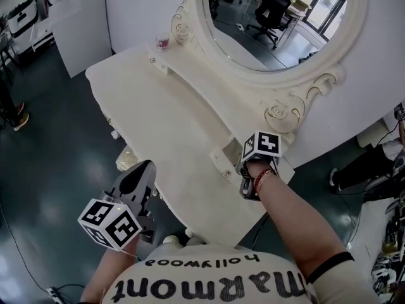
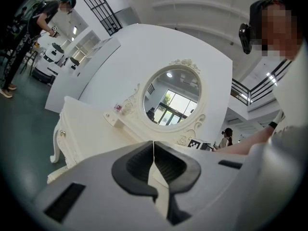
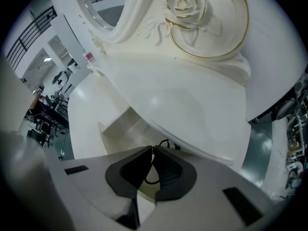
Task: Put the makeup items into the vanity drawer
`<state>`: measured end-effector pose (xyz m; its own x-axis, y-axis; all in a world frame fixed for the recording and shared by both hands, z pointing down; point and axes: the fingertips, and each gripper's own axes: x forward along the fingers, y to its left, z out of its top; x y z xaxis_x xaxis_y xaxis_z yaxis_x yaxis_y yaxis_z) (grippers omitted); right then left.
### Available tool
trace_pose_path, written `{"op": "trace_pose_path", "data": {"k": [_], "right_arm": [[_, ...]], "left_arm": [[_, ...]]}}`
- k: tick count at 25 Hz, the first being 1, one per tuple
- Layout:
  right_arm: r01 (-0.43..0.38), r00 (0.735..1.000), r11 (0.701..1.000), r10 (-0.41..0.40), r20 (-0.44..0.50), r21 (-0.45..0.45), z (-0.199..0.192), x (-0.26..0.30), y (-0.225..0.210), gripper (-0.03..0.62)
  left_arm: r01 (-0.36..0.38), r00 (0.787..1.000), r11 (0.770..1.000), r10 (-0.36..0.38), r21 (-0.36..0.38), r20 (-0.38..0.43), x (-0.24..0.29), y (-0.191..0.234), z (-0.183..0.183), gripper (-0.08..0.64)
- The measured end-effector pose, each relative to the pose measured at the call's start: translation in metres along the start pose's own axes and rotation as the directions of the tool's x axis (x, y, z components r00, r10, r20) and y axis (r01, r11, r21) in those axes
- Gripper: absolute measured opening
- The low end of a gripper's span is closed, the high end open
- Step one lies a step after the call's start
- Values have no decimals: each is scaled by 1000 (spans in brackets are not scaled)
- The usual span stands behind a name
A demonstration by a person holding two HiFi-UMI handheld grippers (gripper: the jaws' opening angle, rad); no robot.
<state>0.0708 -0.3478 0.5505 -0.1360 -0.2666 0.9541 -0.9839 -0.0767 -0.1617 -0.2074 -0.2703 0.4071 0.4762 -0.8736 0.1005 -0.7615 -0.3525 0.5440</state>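
A white vanity [image 1: 158, 106] with an oval mirror [image 1: 278, 18] fills the head view. On its raised ledge at the right end, a small drawer [image 1: 219, 155] stands pulled out, its hollow [image 3: 120, 129] visible in the right gripper view. My right gripper [image 1: 241, 170] sits just right of that drawer; it [image 3: 153, 150] is shut, and a thin black loop [image 3: 165, 144] pokes out past the pinched tips. My left gripper [image 1: 142, 170] hangs off the table's front edge, and it [image 2: 153, 143] is shut with nothing in it. A small pink item [image 1: 162, 42] stands on the ledge's far left.
The mirror's carved rose [image 3: 182, 4] and frame overhang the right gripper closely. A knobbed front drawer [image 2: 62, 134] shows on the vanity's left side. Dark floor [image 1: 57, 157] lies before the table. A person [image 2: 38, 18] stands far left by white counters.
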Motion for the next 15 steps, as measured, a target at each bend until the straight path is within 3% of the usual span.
{"op": "trace_pose_path", "data": {"k": [5, 15], "right_arm": [[3, 1000, 1000, -3, -10, 2, -1, 0, -1, 37], [-77, 996, 996, 75, 37, 53, 1, -5, 2, 38]], "left_arm": [[-5, 1000, 1000, 5, 0, 2, -1, 3, 2, 12], [8, 1000, 1000, -8, 29, -8, 2, -9, 4, 12]]}}
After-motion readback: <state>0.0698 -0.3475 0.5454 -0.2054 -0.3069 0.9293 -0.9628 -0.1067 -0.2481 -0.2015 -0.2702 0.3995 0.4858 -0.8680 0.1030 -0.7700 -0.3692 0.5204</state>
